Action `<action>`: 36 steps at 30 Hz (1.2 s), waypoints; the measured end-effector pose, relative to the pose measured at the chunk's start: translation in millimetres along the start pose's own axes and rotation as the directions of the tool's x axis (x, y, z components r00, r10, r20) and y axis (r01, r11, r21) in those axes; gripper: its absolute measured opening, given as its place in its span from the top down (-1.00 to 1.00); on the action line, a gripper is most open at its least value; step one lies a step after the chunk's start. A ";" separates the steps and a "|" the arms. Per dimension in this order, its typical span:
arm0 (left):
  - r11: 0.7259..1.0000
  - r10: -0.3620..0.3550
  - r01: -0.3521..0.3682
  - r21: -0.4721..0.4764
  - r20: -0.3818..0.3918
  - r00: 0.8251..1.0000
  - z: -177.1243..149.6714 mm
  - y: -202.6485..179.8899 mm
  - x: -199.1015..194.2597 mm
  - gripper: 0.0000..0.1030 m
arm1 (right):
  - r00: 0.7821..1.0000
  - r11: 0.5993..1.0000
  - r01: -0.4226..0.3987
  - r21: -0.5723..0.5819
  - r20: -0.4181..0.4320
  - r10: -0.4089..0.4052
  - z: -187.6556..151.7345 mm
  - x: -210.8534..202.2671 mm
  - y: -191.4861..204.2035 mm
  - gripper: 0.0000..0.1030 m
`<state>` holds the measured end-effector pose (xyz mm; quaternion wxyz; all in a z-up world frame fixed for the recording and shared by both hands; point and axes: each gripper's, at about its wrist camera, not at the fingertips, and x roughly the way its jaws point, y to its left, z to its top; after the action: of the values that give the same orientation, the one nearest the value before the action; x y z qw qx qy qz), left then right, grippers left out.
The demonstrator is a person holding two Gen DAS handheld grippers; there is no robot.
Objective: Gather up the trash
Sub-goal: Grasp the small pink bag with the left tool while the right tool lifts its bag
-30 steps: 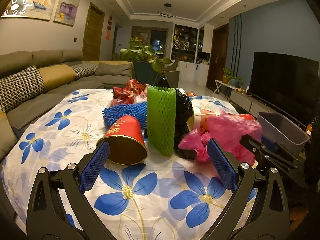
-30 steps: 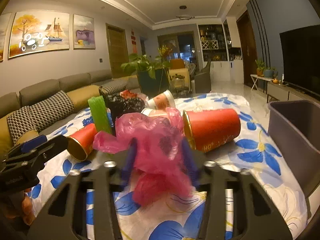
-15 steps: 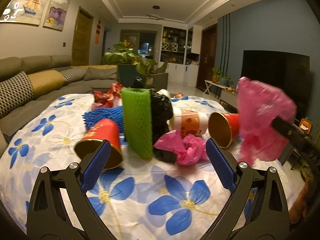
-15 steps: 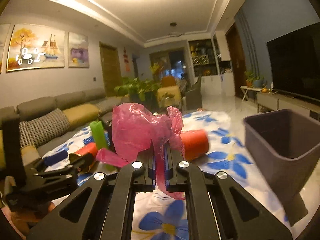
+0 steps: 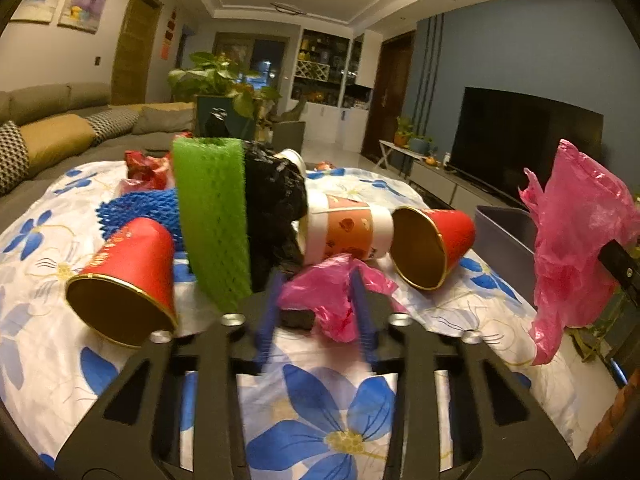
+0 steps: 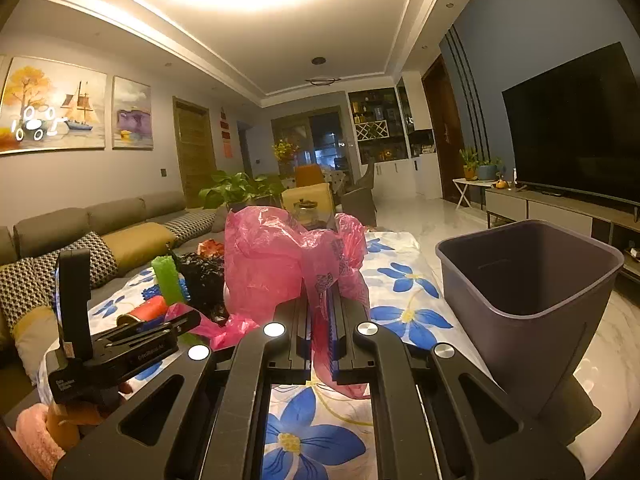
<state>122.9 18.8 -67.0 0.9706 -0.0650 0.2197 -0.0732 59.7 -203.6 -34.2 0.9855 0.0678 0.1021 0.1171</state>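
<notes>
Right tongs (image 6: 319, 312) grip pink bag (image 6: 272, 264) above floral tablecloth (image 6: 316, 440), sofa (image 6: 120, 220) behind.

Standing packed together across the counter's (image 5: 52, 344) middle, green foam sleeve (image 5: 212, 216), black bag (image 5: 276, 216), paper cup (image 5: 344, 228) and two tipped red cups (image 5: 128, 276) (image 5: 432, 248), leaving bare flowered cloth nearer the camera and an open bin mouth (image 6: 532, 264) just right of it.

Home living room: sectional sofa (image 6: 120, 224) with cushions, wall paintings (image 6: 52, 108), big TV (image 6: 576, 128) on low console, potted plant (image 5: 218, 80), display cabinet (image 6: 376, 128).
</notes>
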 end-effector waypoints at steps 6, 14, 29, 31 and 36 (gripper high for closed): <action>0.999 0.001 -0.001 0.033 0.013 1.000 -0.4 -11.3 -5.0 0.84 | 1.000 1.000 0.003 -0.001 0.002 -0.003 -0.5 -1.8 -1.0 0.86; 0.999 -0.011 0.008 0.039 0.097 0.995 15.0 -23.6 -46.3 0.90 | 0.999 0.999 0.033 0.004 0.033 -0.033 2.5 -21.0 -10.7 0.86; 0.982 -0.150 0.123 0.146 0.188 0.971 63.9 -93.2 -78.3 0.90 | 0.975 0.985 0.173 0.005 0.144 -0.172 26.0 -63.4 -49.2 0.86; 0.976 -0.172 0.140 0.164 0.205 0.963 70.8 -104.8 -77.7 0.90 | 0.965 0.978 0.206 0.011 0.162 -0.205 30.8 -66.2 -59.6 0.86; 0.959 -0.241 0.196 0.202 0.223 0.945 84.9 -144.1 -64.0 0.89 | 0.941 0.959 0.283 0.027 0.185 -0.283 40.4 -69.1 -84.0 0.86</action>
<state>86.4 -103.6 58.5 0.9781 -0.0110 0.0818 -0.1913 21.0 -305.8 4.6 0.9973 0.0631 0.0177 -0.0324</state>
